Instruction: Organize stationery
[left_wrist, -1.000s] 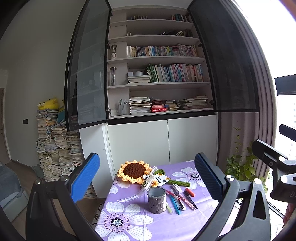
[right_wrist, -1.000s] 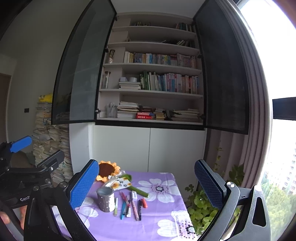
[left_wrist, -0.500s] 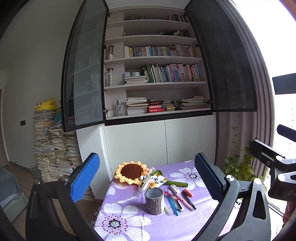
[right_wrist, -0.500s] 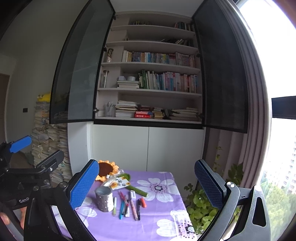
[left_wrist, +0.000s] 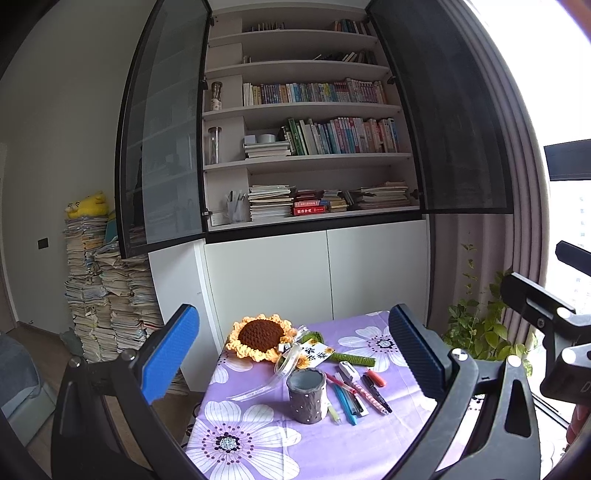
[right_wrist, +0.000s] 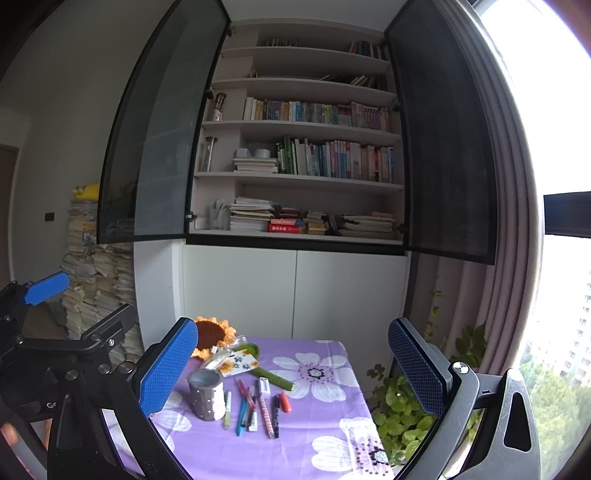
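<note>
Hovering above the desk (left_wrist: 258, 454), both grippers, left (left_wrist: 295, 354) and right (right_wrist: 291, 363), spread wide, empty; pens (right_wrist: 255, 406) beside a grey cup (right_wrist: 206, 395).

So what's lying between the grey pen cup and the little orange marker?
Pens lie side by side on the purple cloth between the grey pen cup and orange marker, clearest in the right wrist view.

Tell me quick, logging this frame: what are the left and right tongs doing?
Left tongs: open, holding nothing.
Right tongs: open, holding nothing.
</note>
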